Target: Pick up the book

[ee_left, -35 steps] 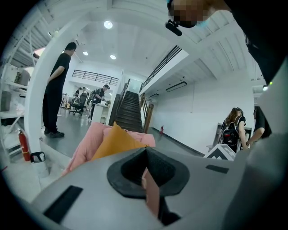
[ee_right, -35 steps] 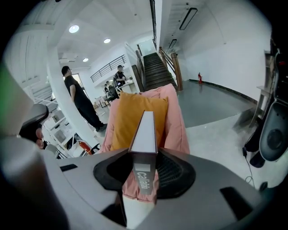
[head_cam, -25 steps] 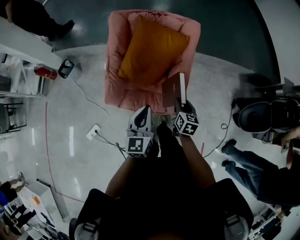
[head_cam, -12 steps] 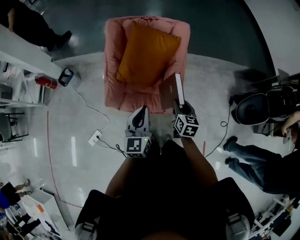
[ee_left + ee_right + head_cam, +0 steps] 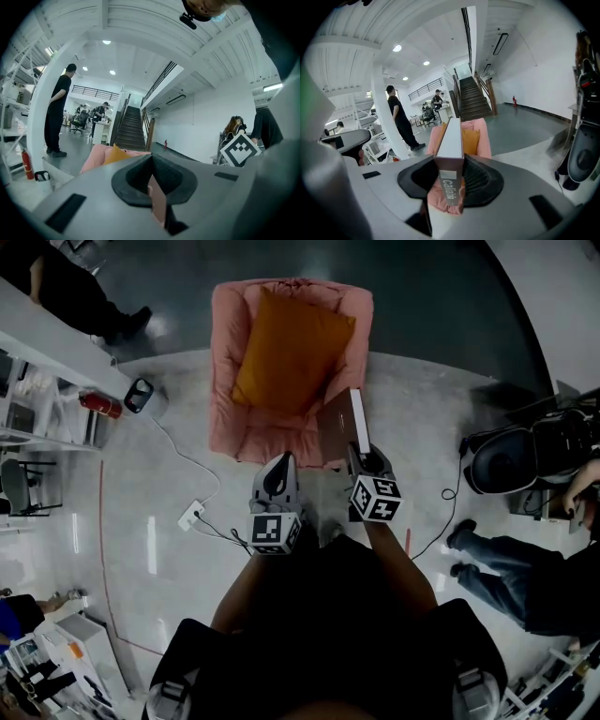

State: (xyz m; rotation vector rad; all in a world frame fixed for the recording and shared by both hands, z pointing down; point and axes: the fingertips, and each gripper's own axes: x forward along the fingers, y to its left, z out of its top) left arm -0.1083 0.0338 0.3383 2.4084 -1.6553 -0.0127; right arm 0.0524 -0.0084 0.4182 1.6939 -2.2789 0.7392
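1. Head view: the book (image 5: 349,423) is held on edge, clear of the armchair (image 5: 228,352) and over its front right corner, pinched at its near end by the right gripper (image 5: 366,457). The left gripper (image 5: 280,468) is raised beside it, apart from the book. An orange cushion (image 5: 292,348) fills the seat. A power strip (image 5: 190,515) with its cable lies on the floor to the left, and a seated person's legs (image 5: 487,573) are at the right.

2. Left gripper view: the fingers (image 5: 126,180) are pressed together. Only a pinkish sliver shows in the slit, and what it is cannot be told.

3. Right gripper view: the book (image 5: 451,154) is clamped upright between the dark fingers (image 5: 480,180), spine toward the camera. It is judged stiff and fairly heavy, with a smooth cover that may slip. Held by one end, it is likely to tip, so a hold nearer the middle of the spine would be steadier. The armchair (image 5: 482,136) lies straight ahead, and a standing person (image 5: 399,123) is well beyond.
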